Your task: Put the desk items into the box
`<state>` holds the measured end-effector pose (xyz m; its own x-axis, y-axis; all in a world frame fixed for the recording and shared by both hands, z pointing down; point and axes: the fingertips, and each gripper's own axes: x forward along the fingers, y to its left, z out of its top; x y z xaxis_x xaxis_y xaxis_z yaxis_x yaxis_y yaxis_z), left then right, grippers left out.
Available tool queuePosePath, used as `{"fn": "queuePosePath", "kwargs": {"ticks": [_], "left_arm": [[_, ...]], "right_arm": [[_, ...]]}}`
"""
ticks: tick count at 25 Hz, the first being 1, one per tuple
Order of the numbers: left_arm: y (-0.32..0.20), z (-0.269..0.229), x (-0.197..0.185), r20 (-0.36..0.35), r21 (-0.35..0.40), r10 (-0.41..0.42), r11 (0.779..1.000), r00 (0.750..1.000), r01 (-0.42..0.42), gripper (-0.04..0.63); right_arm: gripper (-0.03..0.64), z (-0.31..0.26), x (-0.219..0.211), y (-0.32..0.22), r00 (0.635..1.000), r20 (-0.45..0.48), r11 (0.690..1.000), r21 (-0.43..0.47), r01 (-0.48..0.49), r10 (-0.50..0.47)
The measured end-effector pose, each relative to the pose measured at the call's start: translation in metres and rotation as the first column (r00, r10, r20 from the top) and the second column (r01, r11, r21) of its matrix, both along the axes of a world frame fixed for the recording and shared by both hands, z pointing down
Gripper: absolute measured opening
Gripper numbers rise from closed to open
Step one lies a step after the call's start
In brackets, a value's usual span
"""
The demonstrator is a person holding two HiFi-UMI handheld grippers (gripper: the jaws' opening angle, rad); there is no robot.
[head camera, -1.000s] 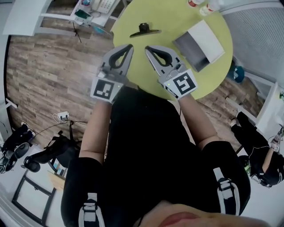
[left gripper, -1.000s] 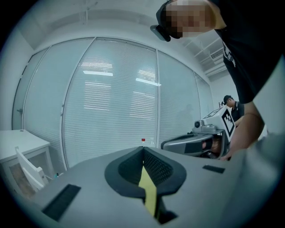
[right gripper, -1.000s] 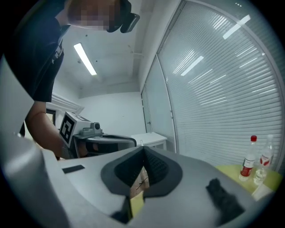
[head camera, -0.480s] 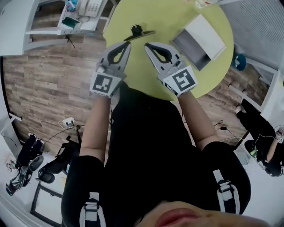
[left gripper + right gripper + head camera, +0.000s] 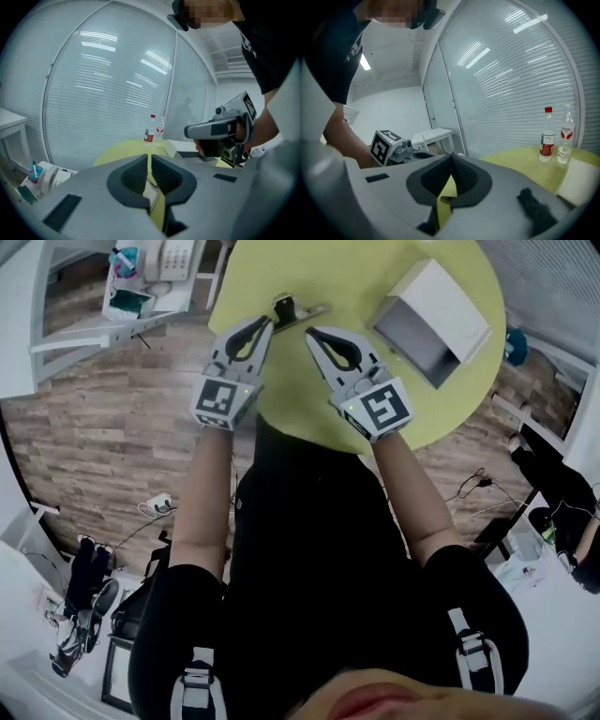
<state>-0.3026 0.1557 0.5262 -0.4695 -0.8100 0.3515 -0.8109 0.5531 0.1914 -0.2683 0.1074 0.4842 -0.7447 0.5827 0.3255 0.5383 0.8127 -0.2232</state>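
Note:
A black binder clip [image 5: 292, 311] lies on the round yellow-green table [image 5: 361, 273]. An open white box [image 5: 448, 307] with a grey inside stands to the clip's right. My left gripper [image 5: 267, 322] is shut and empty, its tips just below and left of the clip. Beside it, my right gripper [image 5: 311, 333] is also shut with nothing in it, just below and right of the clip. In the left gripper view the jaws [image 5: 149, 157] meet over the table. In the right gripper view the jaws [image 5: 451, 155] also meet, and a blurred black shape [image 5: 534, 208] lies at the right.
Two plastic bottles [image 5: 546, 136] stand at the table's far side by the window blinds. A white shelf with a telephone [image 5: 169, 254] is at the upper left. Wooden floor surrounds the table, with bags [image 5: 84, 596] at the left and another person [image 5: 562, 512] at the right.
Both grippers have moved forward over the table toward the binder clip. The clip now lies right at the left gripper's tips. Both stay shut.

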Motion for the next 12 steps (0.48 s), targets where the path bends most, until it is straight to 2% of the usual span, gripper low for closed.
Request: {"fn": "queuePosePath", "kwargs": {"ticks": [2, 6, 12], "left_arm": [[-0.003, 0.017, -0.006, -0.030, -0.017, 0.017, 1.000, 0.999, -0.017, 0.022], [-0.009, 0.049, -0.017, -0.086, -0.050, 0.040, 0.998, 0.996, -0.044, 0.077], [-0.015, 0.078, -0.027, -0.135, -0.080, 0.054, 0.995, 0.989, -0.065, 0.114]], "right_arm": [[0.017, 0.009, -0.005, 0.000, 1.000, -0.013, 1.000, -0.001, -0.012, 0.012], [0.017, 0.023, -0.012, 0.001, 0.999, -0.034, 0.999, -0.012, -0.030, 0.030], [0.017, 0.040, -0.018, 0.003, 0.997, -0.065, 0.998, -0.026, -0.054, 0.052]]}}
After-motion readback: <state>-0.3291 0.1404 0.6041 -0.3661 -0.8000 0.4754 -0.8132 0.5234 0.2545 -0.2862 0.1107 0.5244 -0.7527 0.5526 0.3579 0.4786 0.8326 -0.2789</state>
